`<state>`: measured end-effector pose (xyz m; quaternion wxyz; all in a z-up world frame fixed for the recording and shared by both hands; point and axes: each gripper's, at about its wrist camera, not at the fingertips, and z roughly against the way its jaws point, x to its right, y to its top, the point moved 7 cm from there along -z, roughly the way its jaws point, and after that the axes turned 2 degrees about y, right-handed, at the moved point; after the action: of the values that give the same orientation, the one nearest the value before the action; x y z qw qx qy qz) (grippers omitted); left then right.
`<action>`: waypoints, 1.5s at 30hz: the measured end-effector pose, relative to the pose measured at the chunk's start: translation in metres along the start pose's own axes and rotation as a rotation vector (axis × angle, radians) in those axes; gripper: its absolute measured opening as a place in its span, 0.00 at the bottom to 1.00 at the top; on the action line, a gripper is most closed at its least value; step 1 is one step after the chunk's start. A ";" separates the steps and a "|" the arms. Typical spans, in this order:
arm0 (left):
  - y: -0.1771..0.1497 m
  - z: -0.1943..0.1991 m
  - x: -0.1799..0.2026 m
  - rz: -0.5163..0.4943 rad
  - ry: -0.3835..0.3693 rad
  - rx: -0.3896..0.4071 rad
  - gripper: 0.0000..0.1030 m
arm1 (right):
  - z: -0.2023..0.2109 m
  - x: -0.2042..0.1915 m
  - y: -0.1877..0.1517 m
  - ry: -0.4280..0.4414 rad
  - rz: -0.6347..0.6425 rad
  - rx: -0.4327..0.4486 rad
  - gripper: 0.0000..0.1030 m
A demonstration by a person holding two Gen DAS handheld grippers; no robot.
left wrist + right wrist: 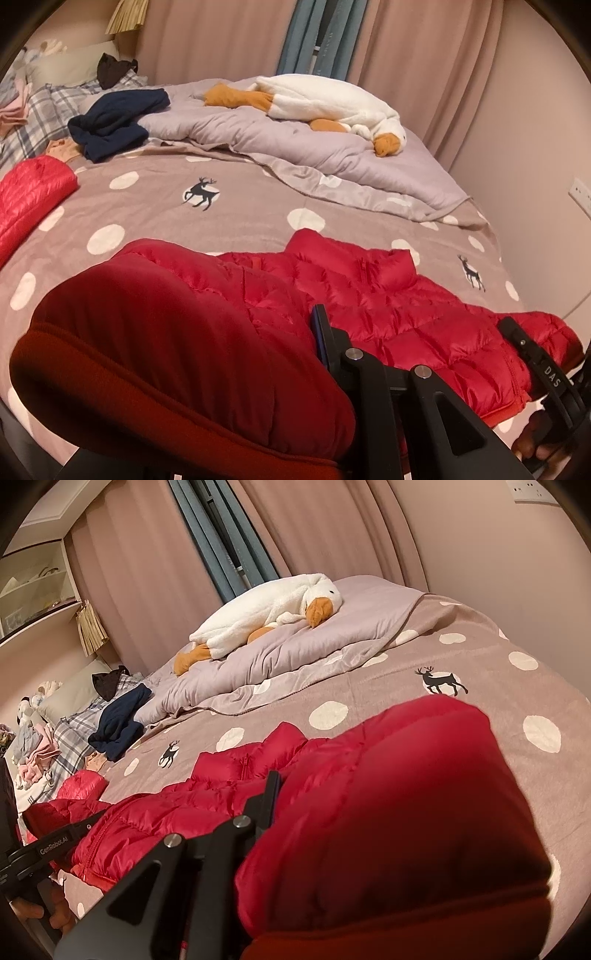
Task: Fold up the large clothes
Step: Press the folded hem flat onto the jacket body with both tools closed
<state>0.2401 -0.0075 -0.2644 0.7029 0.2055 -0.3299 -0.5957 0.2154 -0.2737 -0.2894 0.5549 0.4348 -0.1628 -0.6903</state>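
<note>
A red puffer jacket [373, 306] lies across the near part of the bed, zip and collar facing the far side. It also shows in the right wrist view [207, 801]. My left gripper [317, 343] is shut on the jacket's left sleeve [177, 350], which drapes over its left finger and hides it. My right gripper [273, 801] is shut on the right sleeve [399, 812], which covers its right finger. The right gripper also shows in the left wrist view [532, 354], and the left gripper in the right wrist view [48, 845].
The bed has a brown dotted deer blanket [236, 218]. A second red jacket [29, 199] lies at the left. A navy garment [114, 122], a lilac duvet [295, 144] and a white goose plush [332, 103] lie further back. Pillows and clothes sit at the headboard [44, 746].
</note>
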 end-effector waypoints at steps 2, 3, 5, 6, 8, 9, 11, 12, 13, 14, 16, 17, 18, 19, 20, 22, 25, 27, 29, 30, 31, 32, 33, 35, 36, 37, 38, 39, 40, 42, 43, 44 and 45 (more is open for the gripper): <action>0.000 0.000 0.000 -0.002 0.001 0.000 0.20 | 0.001 0.000 -0.001 0.000 -0.003 0.000 0.15; 0.000 0.000 0.000 -0.002 0.001 -0.001 0.20 | 0.000 0.000 -0.001 0.000 -0.005 -0.001 0.15; -0.001 0.000 -0.001 0.003 0.001 -0.006 0.20 | 0.000 0.001 -0.001 -0.001 -0.008 -0.004 0.15; -0.001 0.000 -0.001 0.004 0.000 -0.007 0.20 | 0.000 0.001 -0.001 -0.001 -0.010 -0.003 0.15; -0.002 0.000 -0.001 0.000 0.000 -0.008 0.20 | 0.000 0.001 -0.002 -0.002 -0.009 -0.005 0.15; -0.001 0.000 -0.001 0.001 0.000 -0.008 0.20 | 0.000 0.001 -0.002 -0.002 -0.009 -0.006 0.15; -0.002 0.000 -0.001 0.002 0.000 -0.009 0.20 | 0.000 0.002 -0.002 0.000 -0.011 -0.006 0.15; -0.002 -0.001 -0.001 0.002 0.001 -0.010 0.21 | 0.000 0.002 -0.003 0.001 -0.011 -0.007 0.15; -0.002 -0.001 0.000 0.002 0.001 -0.012 0.21 | 0.000 0.002 -0.002 0.001 -0.011 -0.007 0.15; -0.002 -0.001 0.000 0.002 0.002 -0.013 0.21 | 0.000 0.002 -0.003 0.001 -0.011 -0.007 0.15; -0.002 -0.001 0.001 -0.003 0.008 -0.015 0.21 | 0.001 0.002 -0.003 0.003 -0.013 -0.006 0.15; -0.002 -0.002 0.001 -0.007 0.011 -0.015 0.21 | 0.000 0.002 -0.003 0.004 -0.013 -0.006 0.15; -0.002 -0.002 0.003 -0.016 0.019 -0.015 0.21 | 0.000 0.002 -0.003 0.006 -0.014 -0.006 0.15; -0.003 -0.003 0.003 -0.024 0.024 -0.017 0.21 | 0.000 0.003 -0.004 0.010 -0.018 -0.007 0.15; -0.004 -0.005 0.005 -0.038 0.033 -0.024 0.21 | -0.001 0.003 -0.004 0.015 -0.022 -0.009 0.16; -0.007 -0.007 0.008 -0.057 0.027 -0.043 0.21 | -0.002 0.006 -0.004 0.023 -0.035 -0.013 0.16; -0.009 -0.008 0.007 -0.045 0.002 -0.058 0.21 | -0.002 0.008 -0.004 0.044 -0.060 -0.015 0.17; -0.010 -0.010 0.003 -0.026 -0.015 -0.072 0.21 | -0.002 0.010 -0.003 0.055 -0.073 -0.021 0.17; -0.012 -0.014 0.001 -0.025 -0.022 -0.098 0.21 | -0.003 0.010 -0.003 0.068 -0.091 -0.024 0.17; -0.012 -0.014 0.001 -0.024 -0.026 -0.103 0.21 | -0.003 0.010 -0.003 0.069 -0.092 -0.026 0.17; -0.012 -0.014 0.001 -0.020 -0.031 -0.104 0.21 | -0.003 0.009 -0.003 0.064 -0.090 -0.026 0.17; -0.012 -0.014 0.001 -0.013 -0.034 -0.107 0.21 | -0.003 0.008 -0.003 0.058 -0.089 -0.023 0.17; -0.013 -0.014 0.002 -0.014 -0.030 -0.112 0.21 | -0.003 0.008 -0.002 0.054 -0.090 -0.020 0.17; -0.013 -0.013 0.004 -0.044 -0.015 -0.114 0.21 | -0.003 0.004 0.000 0.056 -0.091 -0.020 0.18; -0.013 -0.014 0.004 -0.056 -0.015 -0.110 0.21 | -0.003 0.004 0.002 0.056 -0.089 -0.017 0.17; -0.012 -0.015 0.005 -0.060 -0.022 -0.108 0.21 | -0.004 0.003 0.003 0.049 -0.091 -0.011 0.17; -0.011 -0.018 0.002 -0.044 -0.035 -0.117 0.21 | -0.007 0.005 0.003 0.041 -0.098 -0.013 0.17; -0.010 -0.019 -0.001 -0.024 -0.048 -0.127 0.21 | -0.010 0.006 0.002 0.026 -0.108 -0.019 0.17; -0.007 -0.020 -0.004 0.005 -0.073 -0.130 0.21 | -0.014 0.008 0.002 0.000 -0.112 -0.032 0.17; -0.001 -0.023 -0.009 0.042 -0.100 -0.116 0.21 | -0.017 0.008 0.003 -0.031 -0.105 -0.046 0.17; -0.001 -0.026 -0.013 0.062 -0.095 -0.145 0.21 | -0.019 0.004 0.002 -0.055 -0.073 -0.055 0.17; 0.000 -0.026 -0.016 0.097 -0.097 -0.156 0.21 | -0.020 0.003 0.002 -0.068 -0.054 -0.058 0.17; 0.003 -0.022 -0.017 0.135 -0.110 -0.137 0.21 | -0.021 0.002 0.002 -0.089 -0.029 -0.057 0.17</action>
<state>0.2566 0.0070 -0.2819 0.7344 0.1014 -0.3397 -0.5787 0.2331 -0.2702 -0.3010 0.5493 0.3902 -0.1613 -0.7211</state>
